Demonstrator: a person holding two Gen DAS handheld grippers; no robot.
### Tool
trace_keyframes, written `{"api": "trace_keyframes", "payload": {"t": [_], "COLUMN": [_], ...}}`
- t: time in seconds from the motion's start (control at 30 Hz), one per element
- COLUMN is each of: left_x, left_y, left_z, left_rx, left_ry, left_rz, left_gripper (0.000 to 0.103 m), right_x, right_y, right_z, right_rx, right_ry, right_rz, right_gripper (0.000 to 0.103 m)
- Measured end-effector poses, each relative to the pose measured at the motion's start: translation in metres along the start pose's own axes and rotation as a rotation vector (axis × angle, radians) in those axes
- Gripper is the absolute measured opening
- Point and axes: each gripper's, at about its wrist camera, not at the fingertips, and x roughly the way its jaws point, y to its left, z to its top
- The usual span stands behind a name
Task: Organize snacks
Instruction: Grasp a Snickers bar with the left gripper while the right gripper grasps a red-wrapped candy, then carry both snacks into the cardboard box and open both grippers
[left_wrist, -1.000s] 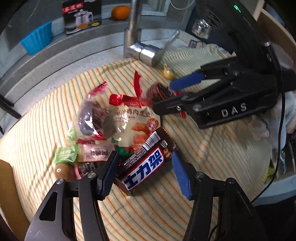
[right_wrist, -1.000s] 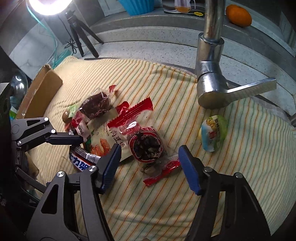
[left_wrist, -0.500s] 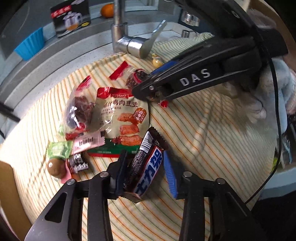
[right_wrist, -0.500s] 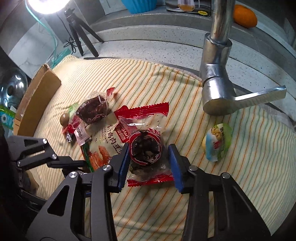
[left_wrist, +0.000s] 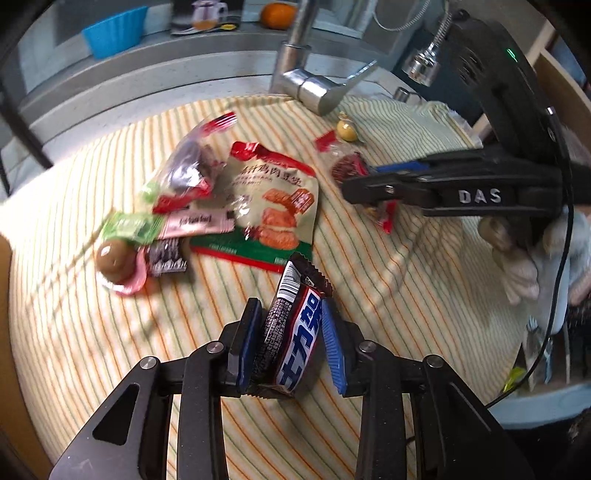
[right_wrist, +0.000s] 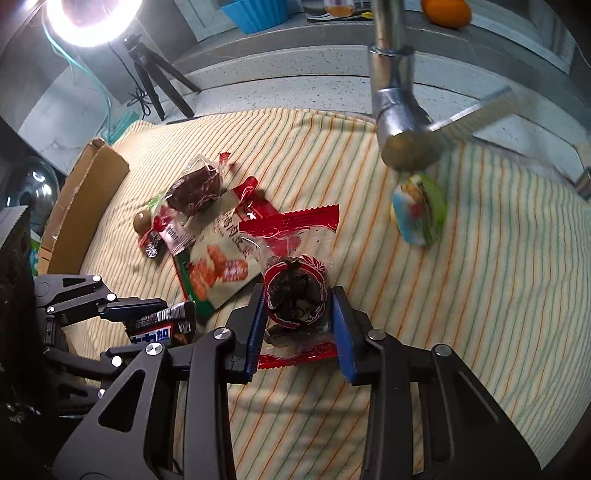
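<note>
Between my left tongs (left_wrist: 291, 343), a glossy brown-and-blue chocolate bar (left_wrist: 295, 332) sits off the striped towel-covered desk (left_wrist: 388, 295); the jaws are closing onto it. In the right view, my right tongs (right_wrist: 299, 325) are closing around a crinkly clear red-edged packet of dark dried fruit (right_wrist: 295, 291). Pick-up step; next, I judge, lift both toward the cardboard box (right_wrist: 85, 195).

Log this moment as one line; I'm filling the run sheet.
left gripper: closing on chocolate bar | right gripper: closing on red-ended snack packet | surface: striped cloth
</note>
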Motion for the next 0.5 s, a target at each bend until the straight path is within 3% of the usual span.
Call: {"api": "trace_keyframes", "payload": {"t": [0.3, 0.5], "left_x": [-0.022, -0.058], "left_y": [0.033, 0.055], "left_z": [-0.018, -0.016], "left_rx": [-0.177, -0.24], "left_ry": [-0.042, -0.122], "left_rz": [-0.03, -0.006], "left_gripper": [0.029, 0.029], "right_x": [-0.019, -0.045], "right_y": [-0.002, 0.019], "right_z": [-0.019, -0.011], "right_rx": [0.088, 0.075], "right_ry": [-0.049, -0.111], "right_rz": [0.038, 0.068], "right_gripper": [0.034, 0.034]}}
